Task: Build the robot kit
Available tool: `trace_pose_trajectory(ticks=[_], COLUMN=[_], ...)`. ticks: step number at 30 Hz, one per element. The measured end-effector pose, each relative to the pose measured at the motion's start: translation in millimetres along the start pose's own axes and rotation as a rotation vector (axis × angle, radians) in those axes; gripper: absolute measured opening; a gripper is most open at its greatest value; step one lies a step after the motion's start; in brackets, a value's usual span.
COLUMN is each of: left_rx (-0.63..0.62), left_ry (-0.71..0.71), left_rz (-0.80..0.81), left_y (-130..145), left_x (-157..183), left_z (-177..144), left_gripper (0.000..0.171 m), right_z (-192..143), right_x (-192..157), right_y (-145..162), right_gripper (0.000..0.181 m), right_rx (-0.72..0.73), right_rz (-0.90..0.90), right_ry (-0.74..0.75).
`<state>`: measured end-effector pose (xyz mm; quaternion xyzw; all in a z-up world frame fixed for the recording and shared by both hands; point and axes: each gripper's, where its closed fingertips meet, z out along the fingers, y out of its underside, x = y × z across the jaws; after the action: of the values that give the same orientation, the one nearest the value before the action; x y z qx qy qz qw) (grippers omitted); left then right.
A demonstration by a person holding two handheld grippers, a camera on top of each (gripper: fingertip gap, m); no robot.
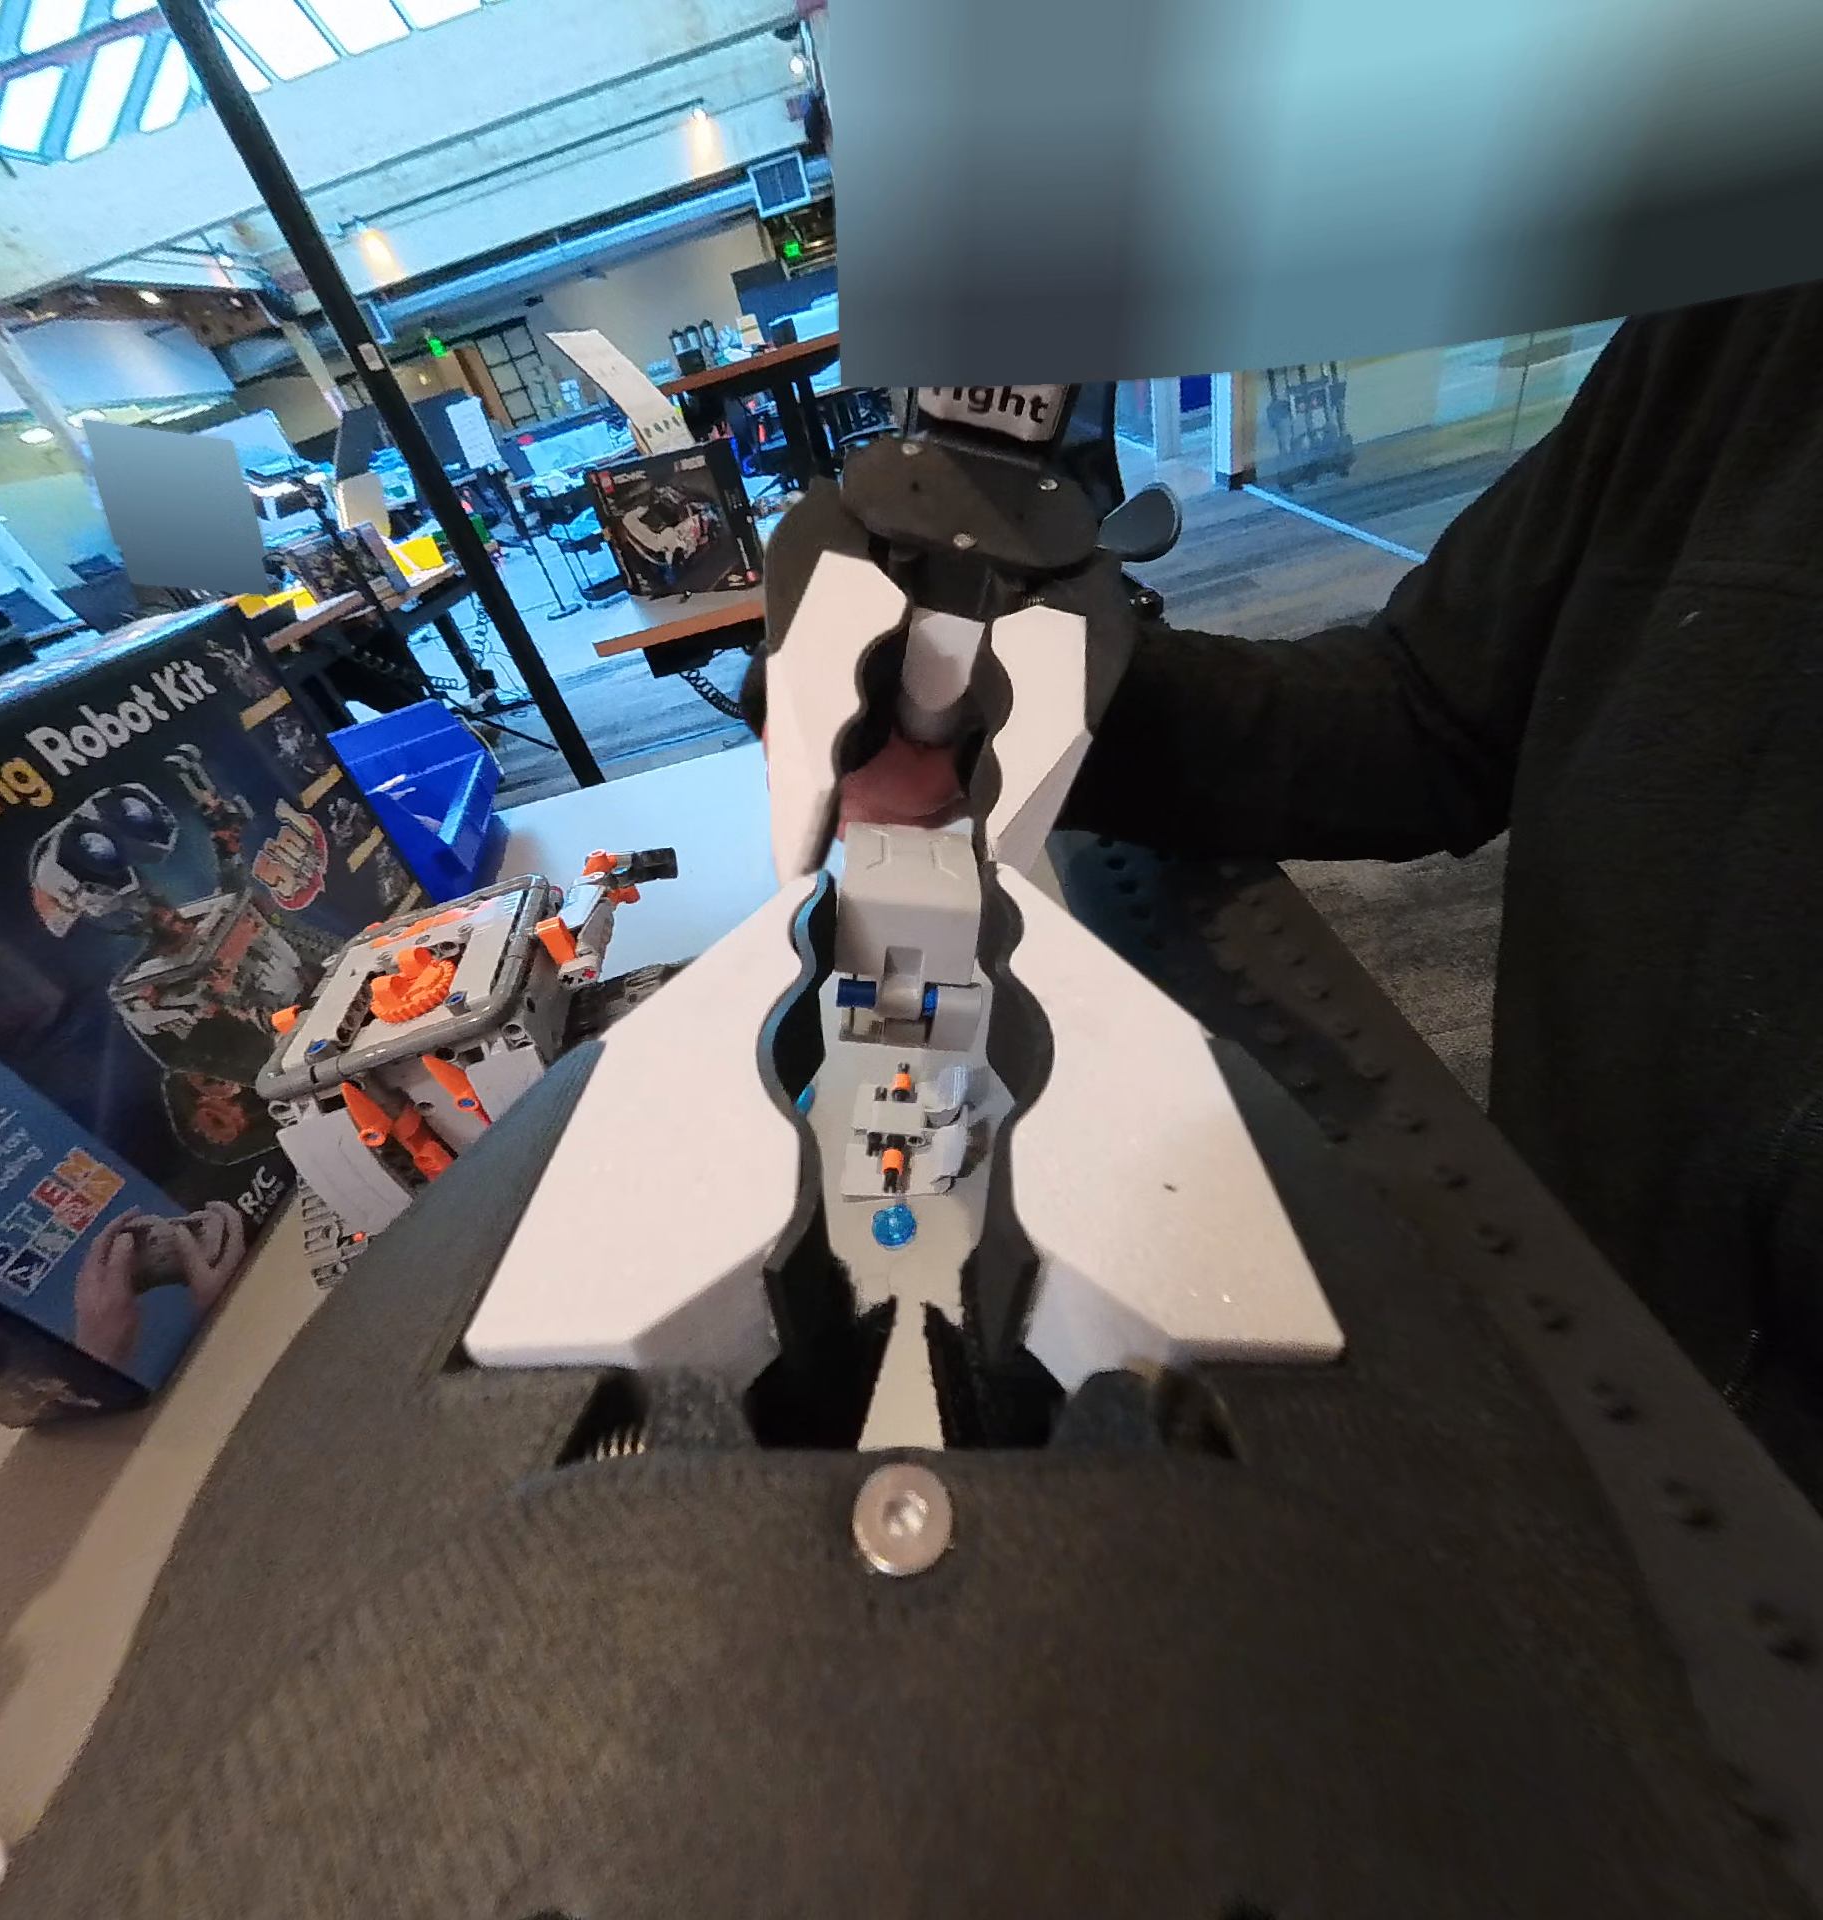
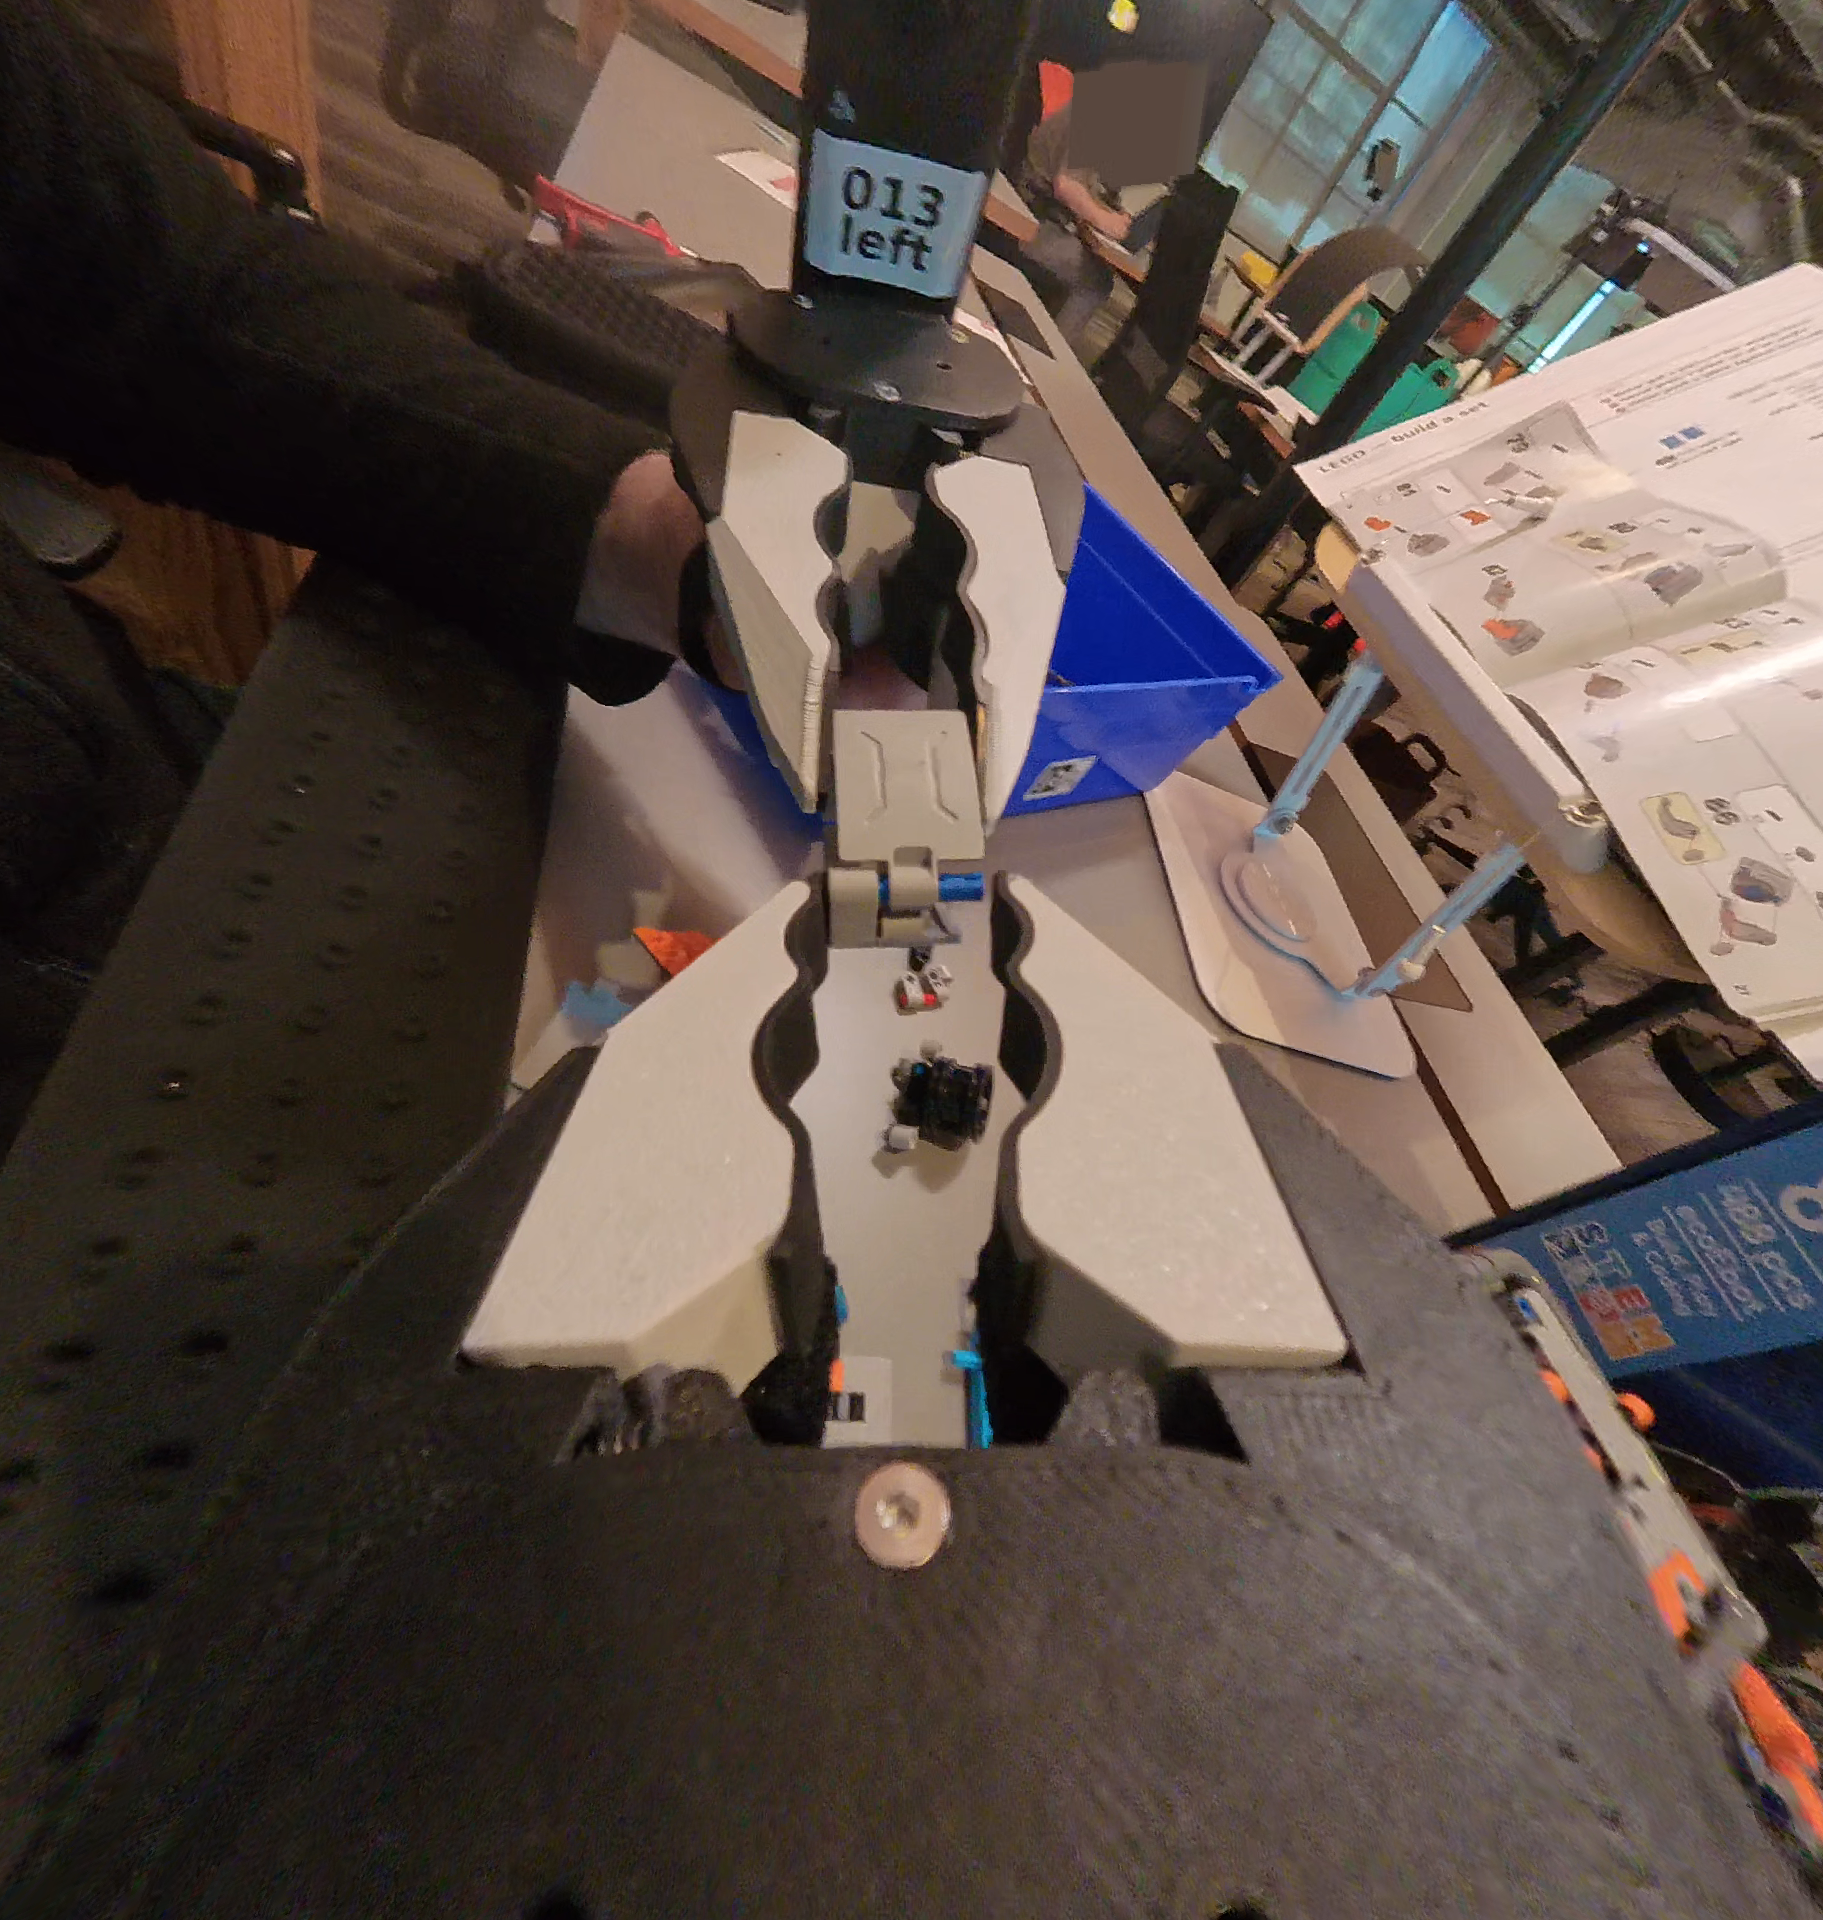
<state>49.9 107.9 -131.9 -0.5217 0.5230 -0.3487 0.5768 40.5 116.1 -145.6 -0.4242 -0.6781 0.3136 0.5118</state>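
My left gripper (image 1: 907, 883) is shut on a grey building-block unit (image 1: 907, 914) with a blue pin (image 1: 853, 994) through the hinge piece hanging under it. It holds the unit above the white table (image 1: 699, 831). My right gripper (image 2: 904, 883) faces it nose to nose. Its jaws stand partly apart, its fingertips (image 2: 1006, 894) flank the hinge end, and a thin gap shows on each side. In the right wrist view the left gripper (image 2: 899, 795) clamps the grey unit (image 2: 907, 779). The right gripper also shows in the left wrist view (image 1: 905, 847).
A partly built grey and orange model (image 1: 419, 1039) stands left beside the kit box (image 1: 138, 935) and a blue bin (image 1: 429, 790). Small loose pieces (image 2: 938, 1101) lie on the table below. An open instruction booklet (image 2: 1613, 675) rests on a stand at the right. Black sleeves (image 1: 1613, 727) flank both grippers.
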Motion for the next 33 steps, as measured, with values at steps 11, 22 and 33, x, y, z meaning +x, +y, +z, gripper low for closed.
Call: trace_pose_trajectory(ticks=[11,22,33], left_rx=[-0.032,-0.058,0.010], left_ry=[0.041,0.006,-0.062], left_rz=[0.021,0.034,-0.008], left_y=[7.0,11.1,-2.5], left_x=[7.6,0.5,-8.3], left_z=[2.3,4.6,0.5], left_gripper=[0.025,0.025,0.053], right_z=[-1.1,-0.4,-20.9], right_x=[-8.9,-1.4,12.1], right_y=[1.9,9.3,-20.0], right_gripper=[0.025,0.024,0.023], right_rx=[-0.036,-0.062,0.279], right_rz=[-0.038,-0.047,0.203], right_ry=[-0.032,-0.010,-0.104])
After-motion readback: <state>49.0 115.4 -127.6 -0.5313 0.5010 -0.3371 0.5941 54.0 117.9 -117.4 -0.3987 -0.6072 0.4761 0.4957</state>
